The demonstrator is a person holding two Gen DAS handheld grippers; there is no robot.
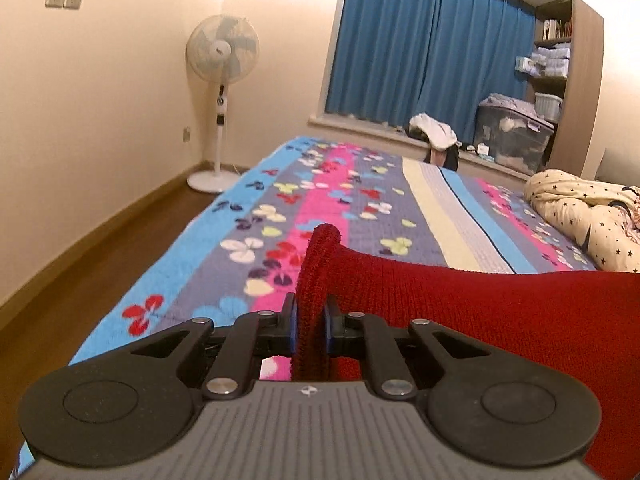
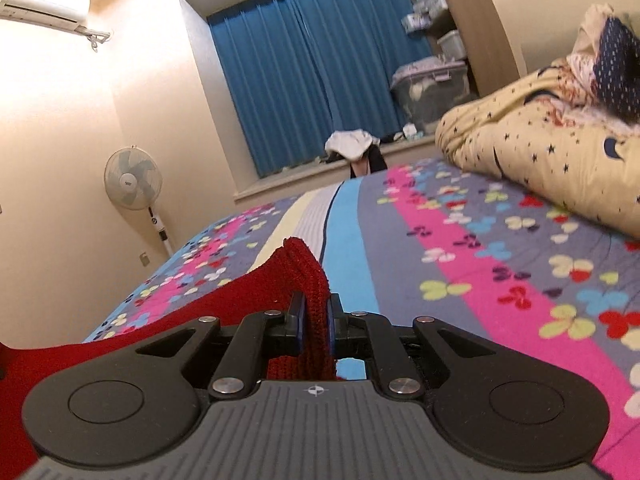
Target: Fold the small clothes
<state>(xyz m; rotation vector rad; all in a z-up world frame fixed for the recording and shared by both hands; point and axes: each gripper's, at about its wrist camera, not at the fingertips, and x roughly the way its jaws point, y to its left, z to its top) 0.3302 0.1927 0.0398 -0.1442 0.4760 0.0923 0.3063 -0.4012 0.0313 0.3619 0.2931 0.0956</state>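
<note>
Here both grippers, left [image 1: 311, 322] and right [image 2: 317, 324], have jaws clenched on the unlabelled red knit garment [image 1: 460, 304].

Coarse red knit garment [image 1: 480, 304] (matt) – quilted cloth bedspread [image 1: 360, 200]

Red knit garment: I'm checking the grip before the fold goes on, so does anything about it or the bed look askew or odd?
Nothing stands out. The left gripper and right gripper are each shut on a bunched corner of the red knit garment, which spans between them above the patterned bedspread. No tears or snags show.
</note>
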